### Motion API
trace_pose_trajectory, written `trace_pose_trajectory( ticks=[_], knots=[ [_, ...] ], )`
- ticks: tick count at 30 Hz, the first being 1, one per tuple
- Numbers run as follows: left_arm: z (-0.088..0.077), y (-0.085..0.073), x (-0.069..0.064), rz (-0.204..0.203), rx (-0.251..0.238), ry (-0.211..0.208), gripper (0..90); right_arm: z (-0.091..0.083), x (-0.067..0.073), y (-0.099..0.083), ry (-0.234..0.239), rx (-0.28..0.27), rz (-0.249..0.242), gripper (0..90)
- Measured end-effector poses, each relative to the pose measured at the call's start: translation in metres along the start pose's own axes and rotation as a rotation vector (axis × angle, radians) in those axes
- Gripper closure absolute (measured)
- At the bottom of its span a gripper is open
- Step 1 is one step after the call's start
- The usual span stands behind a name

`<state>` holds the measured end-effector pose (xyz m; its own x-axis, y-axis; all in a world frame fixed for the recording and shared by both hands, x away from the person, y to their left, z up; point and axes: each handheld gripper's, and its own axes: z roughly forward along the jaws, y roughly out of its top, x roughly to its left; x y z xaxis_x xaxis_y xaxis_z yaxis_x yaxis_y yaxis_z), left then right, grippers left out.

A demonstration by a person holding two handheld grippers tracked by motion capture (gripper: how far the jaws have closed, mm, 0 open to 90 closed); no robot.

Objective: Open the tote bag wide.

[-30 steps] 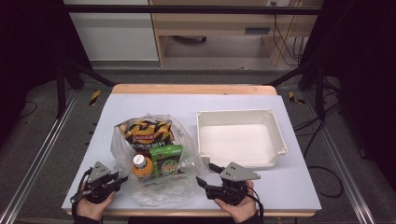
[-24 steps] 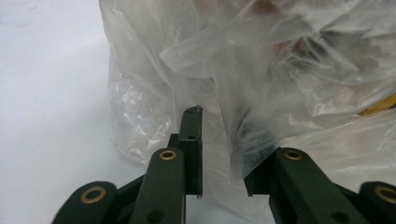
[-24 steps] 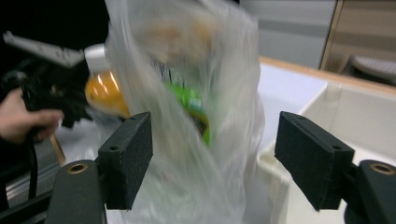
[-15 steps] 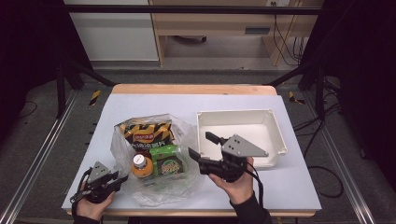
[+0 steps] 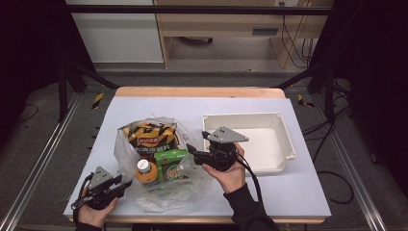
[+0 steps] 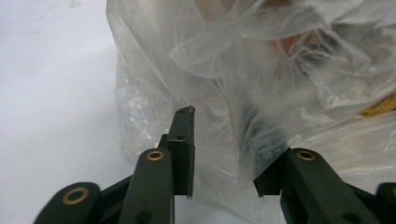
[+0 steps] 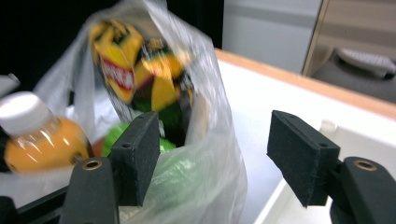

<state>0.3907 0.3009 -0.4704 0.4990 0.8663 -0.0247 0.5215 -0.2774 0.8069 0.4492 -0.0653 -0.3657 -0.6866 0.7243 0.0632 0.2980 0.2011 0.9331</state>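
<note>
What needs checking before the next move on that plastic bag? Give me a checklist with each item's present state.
1. Right gripper open: ok, jaws stand wide apart with the edge of the plastic bag between them, not pinched.
2. Left gripper on the bag: not ok, its jaws have just been opening; plastic lies between them but is not clamped.
3. Bottle inside the bag: ok, orange, lying beside the green packet.
4. Yellow chip bag inside: ok.
5. White bin ready to receive: ok, nothing in it, right of the bag.
6. Bag mouth open enough to reach in: cannot tell.
</note>
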Motion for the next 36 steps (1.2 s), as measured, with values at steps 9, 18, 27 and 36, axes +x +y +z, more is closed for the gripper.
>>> trace_pose_trajectory(
  ticks=[9, 18, 27, 36],
  knots=[
    [-0.020, 0.011, -0.003, 0.000, -0.144, -0.002, 34.9, 0.006, -0.003, -0.012, 0.006, 0.028, 0.013, 53.4],
    [-0.047, 0.039, -0.004, -0.016, -0.215, 0.014, 14.9, 0.003, -0.003, -0.009, 0.012, -0.005, 0.023, 54.3],
    [-0.065, 0.080, 0.000, -0.021, -0.264, 0.005, 12.4, -0.003, -0.006, 0.002, 0.010, -0.044, 0.021, 50.8],
    [-0.051, 0.126, 0.018, -0.021, -0.236, 0.021, 20.3, 0.000, -0.015, 0.023, -0.001, -0.067, 0.027, 49.4]
  ],
)
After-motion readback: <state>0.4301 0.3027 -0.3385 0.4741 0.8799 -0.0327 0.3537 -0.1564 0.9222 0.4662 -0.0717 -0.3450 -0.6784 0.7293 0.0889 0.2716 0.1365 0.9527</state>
